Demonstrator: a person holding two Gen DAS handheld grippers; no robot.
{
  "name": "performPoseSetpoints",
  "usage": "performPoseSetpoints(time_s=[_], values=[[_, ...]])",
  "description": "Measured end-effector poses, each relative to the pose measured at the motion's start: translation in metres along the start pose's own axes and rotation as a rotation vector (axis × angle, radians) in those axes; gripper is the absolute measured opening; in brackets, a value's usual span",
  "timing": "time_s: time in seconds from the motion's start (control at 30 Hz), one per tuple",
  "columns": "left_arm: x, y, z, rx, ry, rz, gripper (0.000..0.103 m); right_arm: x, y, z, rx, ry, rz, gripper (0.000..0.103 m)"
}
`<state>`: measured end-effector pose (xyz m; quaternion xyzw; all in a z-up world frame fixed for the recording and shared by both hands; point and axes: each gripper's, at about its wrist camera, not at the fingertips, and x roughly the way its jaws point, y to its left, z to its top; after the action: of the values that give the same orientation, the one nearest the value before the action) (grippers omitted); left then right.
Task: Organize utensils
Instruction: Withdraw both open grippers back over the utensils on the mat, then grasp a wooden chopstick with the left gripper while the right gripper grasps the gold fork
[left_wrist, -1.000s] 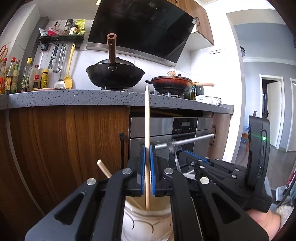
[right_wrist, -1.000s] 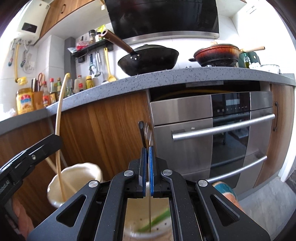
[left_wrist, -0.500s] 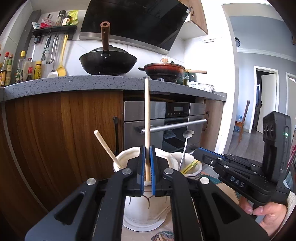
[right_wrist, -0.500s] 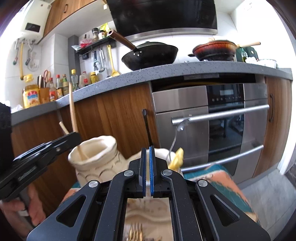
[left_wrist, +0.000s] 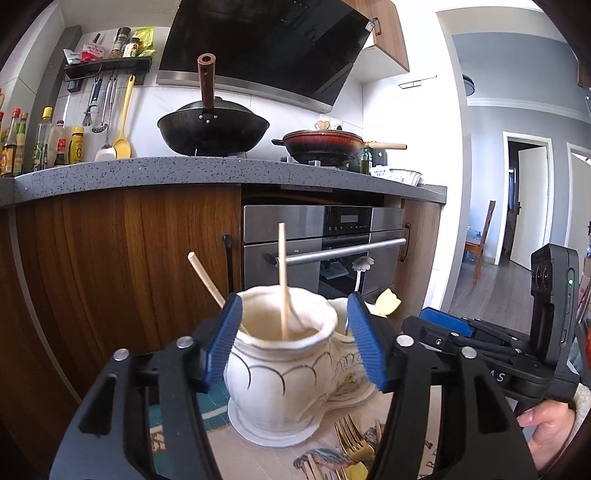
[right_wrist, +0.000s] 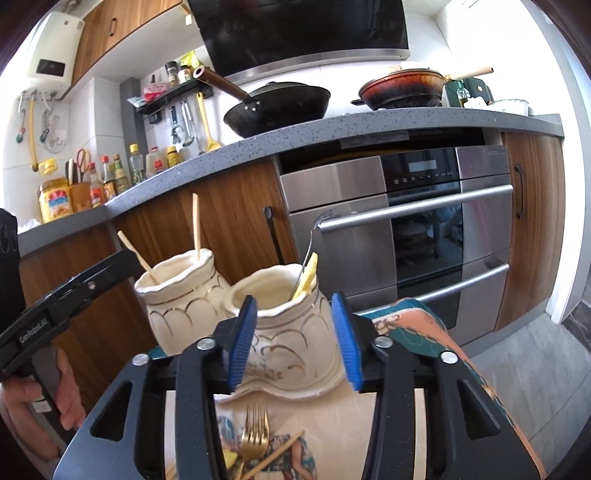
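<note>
Two cream pots (right_wrist: 177, 295) (right_wrist: 291, 328), two wooden sticks (left_wrist: 282, 280) (left_wrist: 207, 280) in one pot, one yellow spoon (right_wrist: 306, 275) and one silver spoon (right_wrist: 314, 236) in the other, one gold fork (right_wrist: 255, 432) lying flat, two pans (left_wrist: 214, 127) (left_wrist: 321, 144) up high, two grippers (left_wrist: 293, 341) (right_wrist: 293, 339).

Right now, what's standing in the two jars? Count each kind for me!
Chopsticks: 2
Metal handle: 1
Yellow utensil: 1
Total: 4
</note>
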<state>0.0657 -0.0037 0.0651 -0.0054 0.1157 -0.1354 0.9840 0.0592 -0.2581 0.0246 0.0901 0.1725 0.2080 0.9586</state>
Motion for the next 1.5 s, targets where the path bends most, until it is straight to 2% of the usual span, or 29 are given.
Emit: performPoseSetpoints(time_s=[0.03, 0.07, 0.1, 0.23, 0.4, 0.57, 0.73, 1.0, 1.1, 1.3, 1.37, 1.43, 1.5], values=[[-0.003, -0.001, -0.002, 0.0, 0.002, 0.0, 0.064, -0.003, 0.0, -0.002, -0.002, -0.001, -0.002, 0.061], [-0.006, -0.001, -0.004, 0.001, 0.003, 0.004, 0.068, -0.006, 0.0, -0.004, 0.0, -0.003, 0.0, 0.066], [-0.01, -0.002, -0.007, 0.001, 0.003, 0.01, 0.076, -0.008, -0.001, -0.005, 0.004, -0.006, 0.006, 0.075], [-0.023, 0.0, -0.016, -0.009, 0.02, 0.012, 0.09, -0.015, 0.001, -0.011, 0.006, 0.003, 0.016, 0.083], [-0.034, 0.007, -0.032, -0.038, 0.098, 0.025, 0.097, -0.019, 0.002, -0.019, 0.012, 0.029, 0.009, 0.094], [-0.033, 0.012, -0.05, -0.069, 0.247, 0.028, 0.097, -0.018, 0.003, -0.027, 0.011, 0.057, -0.001, 0.098], [-0.028, 0.014, -0.071, -0.074, 0.387, 0.066, 0.097, -0.018, 0.003, -0.029, 0.017, 0.064, -0.01, 0.098], [-0.021, 0.006, -0.097, -0.02, 0.518, 0.108, 0.097, -0.015, 0.007, -0.031, -0.007, 0.127, -0.03, 0.098], [-0.018, 0.001, -0.104, 0.006, 0.562, 0.103, 0.093, -0.016, 0.007, -0.033, -0.01, 0.139, -0.034, 0.098], [-0.015, -0.008, -0.118, 0.052, 0.645, 0.086, 0.071, -0.016, 0.008, -0.033, -0.014, 0.147, -0.018, 0.098], [-0.016, -0.01, -0.12, 0.053, 0.652, 0.073, 0.068, -0.016, 0.009, -0.034, -0.021, 0.148, -0.008, 0.098], [-0.016, -0.013, -0.119, 0.062, 0.661, 0.063, 0.055, -0.016, 0.01, -0.034, -0.027, 0.152, 0.005, 0.098], [-0.014, -0.016, -0.12, 0.077, 0.669, 0.059, 0.052, -0.016, 0.01, -0.035, -0.029, 0.156, 0.005, 0.098]])
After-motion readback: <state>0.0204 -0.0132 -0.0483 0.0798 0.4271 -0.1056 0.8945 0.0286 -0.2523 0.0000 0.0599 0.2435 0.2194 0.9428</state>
